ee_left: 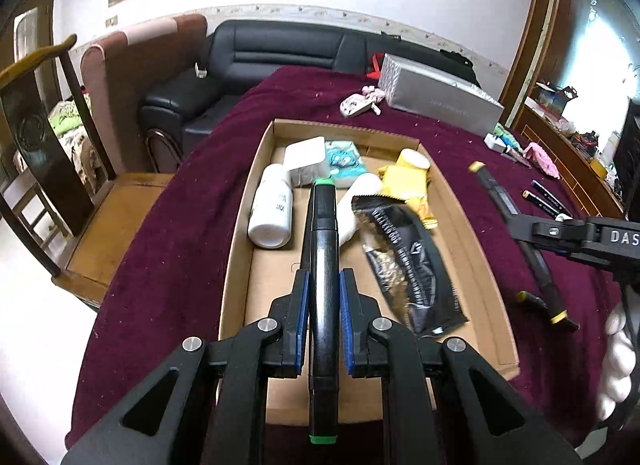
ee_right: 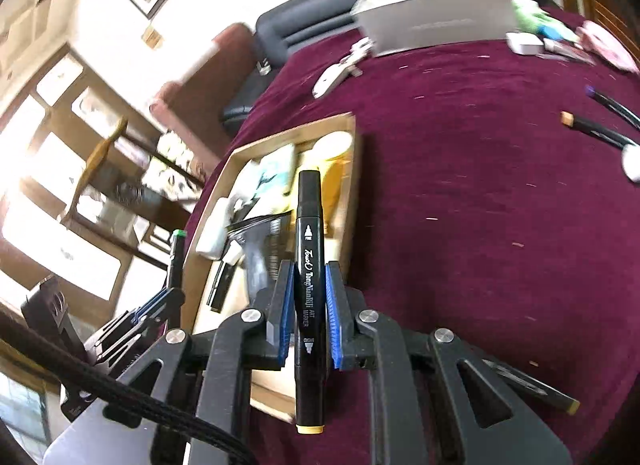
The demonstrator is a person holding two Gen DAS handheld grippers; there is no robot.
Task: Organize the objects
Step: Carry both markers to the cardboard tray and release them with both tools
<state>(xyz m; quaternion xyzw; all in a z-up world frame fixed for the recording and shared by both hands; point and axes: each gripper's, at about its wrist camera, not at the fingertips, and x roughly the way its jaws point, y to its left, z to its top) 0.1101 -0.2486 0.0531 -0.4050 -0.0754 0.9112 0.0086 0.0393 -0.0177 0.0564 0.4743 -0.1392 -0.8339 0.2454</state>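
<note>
Between the blue pads of the left gripper point(ee_left: 324, 321), clamped tight: a black marker with green end caps point(ee_left: 323, 265), lengthwise along the fingers, far cap out past the tips and over the shallow brown cardboard tray point(ee_left: 472, 249). Likewise in the right gripper point(ee_right: 309, 315), closed on a black art marker with yellow end caps point(ee_right: 309, 265), gripped near its middle, tip beyond the fingers toward the tray's near right wall. Inside the tray, near to far: crumpled black foil packet point(ee_left: 404, 261), white plastic bottle on its side point(ee_left: 272, 209), yellow packet point(ee_left: 408, 181), teal pouch point(ee_left: 344, 161), white square box point(ee_left: 304, 157). Right of the tray on the maroon cloth point(ee_left: 192, 225), loose black markers point(ee_left: 496, 193). Farther back, a long silver box point(ee_left: 436, 93)
</note>
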